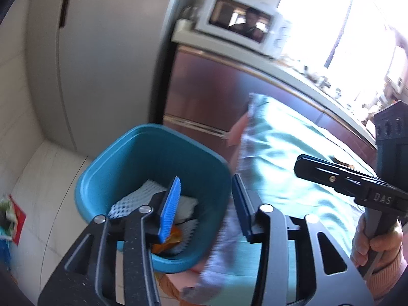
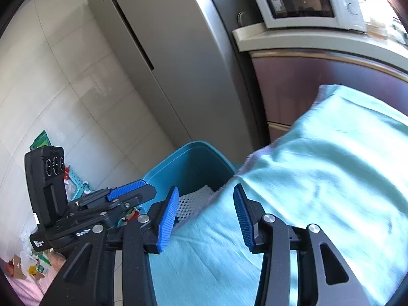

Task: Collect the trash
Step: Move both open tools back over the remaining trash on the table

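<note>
Beside the teal bin [image 1: 153, 168], my left gripper [image 1: 204, 204] and right gripper [image 2: 206, 219] stand part-open and empty, the green bag [image 2: 318, 178] lying rightward, nearer the right.

left claw [image 1: 205, 204]: black skeletal arms with triangular cut-outs, round silver pivot screws, ribbed blue pads.
right claw [image 2: 205, 219]: same black frame, silver screws, ribbed blue pads; from the left wrist view, white "DAS" lettering on its body and a grey handle.
sleeve [image 1: 385, 275]: pink ribbed knit cuff at the right wrist.
</note>
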Motion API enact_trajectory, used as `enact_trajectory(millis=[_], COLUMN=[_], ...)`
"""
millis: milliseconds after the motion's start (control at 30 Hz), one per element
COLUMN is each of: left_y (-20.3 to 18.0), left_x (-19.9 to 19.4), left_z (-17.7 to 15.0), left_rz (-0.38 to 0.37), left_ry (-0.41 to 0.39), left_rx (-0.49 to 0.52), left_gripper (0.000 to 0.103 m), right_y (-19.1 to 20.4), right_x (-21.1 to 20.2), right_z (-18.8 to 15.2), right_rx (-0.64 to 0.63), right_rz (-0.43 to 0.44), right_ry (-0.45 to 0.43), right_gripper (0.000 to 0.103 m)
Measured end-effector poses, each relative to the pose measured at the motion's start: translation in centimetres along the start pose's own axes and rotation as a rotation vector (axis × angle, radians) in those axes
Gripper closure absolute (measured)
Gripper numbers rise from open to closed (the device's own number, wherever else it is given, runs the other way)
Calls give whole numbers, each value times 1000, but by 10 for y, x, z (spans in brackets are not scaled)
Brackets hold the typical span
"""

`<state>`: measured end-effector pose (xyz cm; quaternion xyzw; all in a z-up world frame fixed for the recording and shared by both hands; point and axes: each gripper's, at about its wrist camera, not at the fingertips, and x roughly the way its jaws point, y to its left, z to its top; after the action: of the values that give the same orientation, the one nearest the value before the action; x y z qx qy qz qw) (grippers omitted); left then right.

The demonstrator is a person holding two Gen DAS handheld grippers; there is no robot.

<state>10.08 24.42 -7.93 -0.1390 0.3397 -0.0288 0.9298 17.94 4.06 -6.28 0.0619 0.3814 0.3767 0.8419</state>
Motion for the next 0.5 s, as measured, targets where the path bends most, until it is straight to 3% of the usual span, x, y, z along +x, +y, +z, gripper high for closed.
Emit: enact_trajectory(millis=[200, 500], left_y=[-46, -122], left_x=[-4, 24], left_z=[1, 2], left_rz=[-102, -248], left_ry=[-4, 70], left_rx=[93, 172], left_gripper=[55, 55], right_y=[-30, -94], right_x=[-46, -122], right_z=[-16, -50], right_rx=[37, 167], right_rz=[-53, -205], right_ry=[-60, -142], right_gripper=[56, 54])
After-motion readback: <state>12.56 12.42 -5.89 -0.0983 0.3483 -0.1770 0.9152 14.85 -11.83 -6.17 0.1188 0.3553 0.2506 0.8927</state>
